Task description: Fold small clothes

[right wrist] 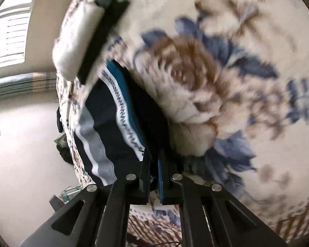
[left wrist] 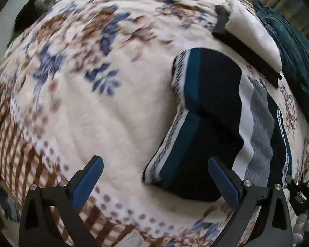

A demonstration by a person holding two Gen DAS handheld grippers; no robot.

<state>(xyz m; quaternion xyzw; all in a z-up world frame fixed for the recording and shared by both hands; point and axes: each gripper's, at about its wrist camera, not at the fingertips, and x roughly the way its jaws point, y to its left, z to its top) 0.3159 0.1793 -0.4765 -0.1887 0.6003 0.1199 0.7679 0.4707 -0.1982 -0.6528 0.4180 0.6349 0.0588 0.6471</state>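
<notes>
A small dark navy garment [left wrist: 212,111] with teal, white and grey stripes lies on the floral blanket [left wrist: 105,111], partly folded over itself. My left gripper [left wrist: 154,177] is open and empty, its blue pads just in front of the garment's near edge. In the right wrist view my right gripper [right wrist: 153,164] is shut on the garment's [right wrist: 113,127] dark edge, with the cloth pinched between the pads. The right gripper's body shows at the far right edge of the left wrist view [left wrist: 298,187].
A white folded cloth [left wrist: 255,28] with a black bar [left wrist: 245,47] along it lies beyond the garment; both also show in the right wrist view [right wrist: 76,39]. A dark green blanket [left wrist: 294,57] sits at the far right. A wall and window [right wrist: 10,24] lie left.
</notes>
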